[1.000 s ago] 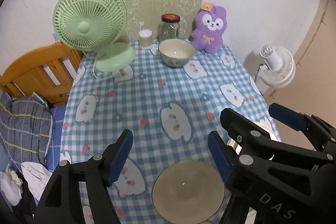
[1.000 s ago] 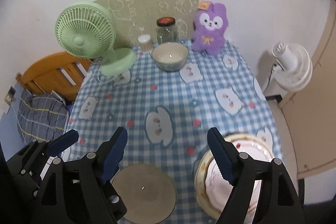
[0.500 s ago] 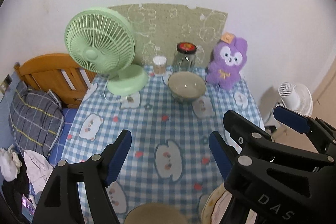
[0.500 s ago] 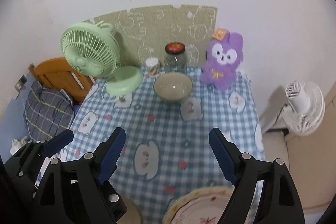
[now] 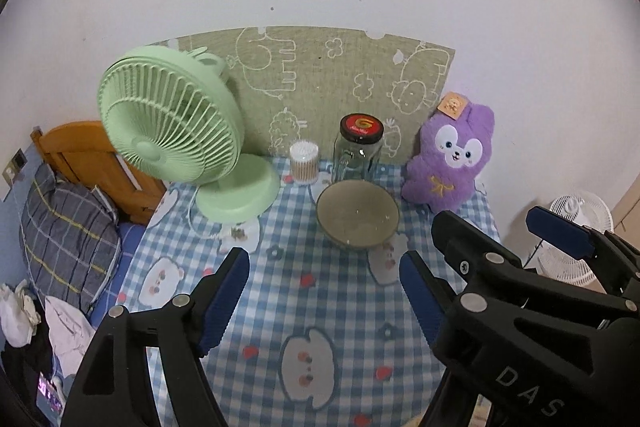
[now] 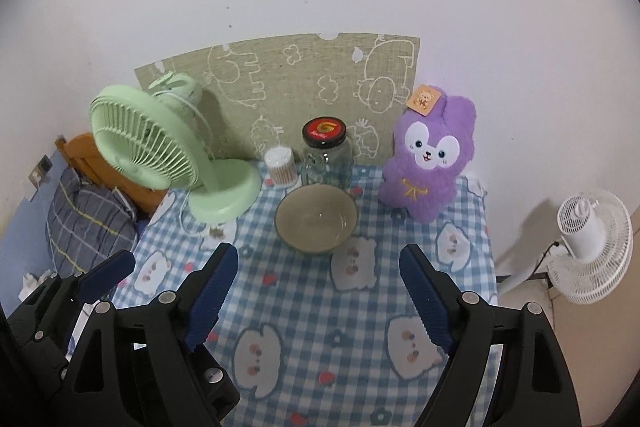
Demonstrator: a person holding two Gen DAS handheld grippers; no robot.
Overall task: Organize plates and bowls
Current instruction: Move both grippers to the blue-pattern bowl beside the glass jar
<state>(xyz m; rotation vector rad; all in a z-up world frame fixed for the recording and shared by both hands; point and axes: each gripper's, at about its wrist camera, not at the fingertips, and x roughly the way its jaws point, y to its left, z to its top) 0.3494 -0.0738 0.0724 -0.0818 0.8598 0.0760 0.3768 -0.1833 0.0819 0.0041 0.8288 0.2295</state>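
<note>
Both your left gripper (image 5: 324,299) and right gripper (image 6: 318,293) pulled back, angled down, jaws wide and empty; olive round ceramic bowl (image 6: 316,223) sits mid-table, plates now out of frame.

A soft checked cloth (image 6: 304,299) covers the bench. At its far edge stand a glossy glazed bowl (image 6: 315,223), a clear glass jar (image 6: 326,163) with a shiny lid, a fuzzy plush toy (image 6: 428,167) and a smooth plastic fan (image 6: 160,155). Each tool (image 6: 318,301) is matt black plastic with ribbed blue pads (image 6: 422,297).
</note>
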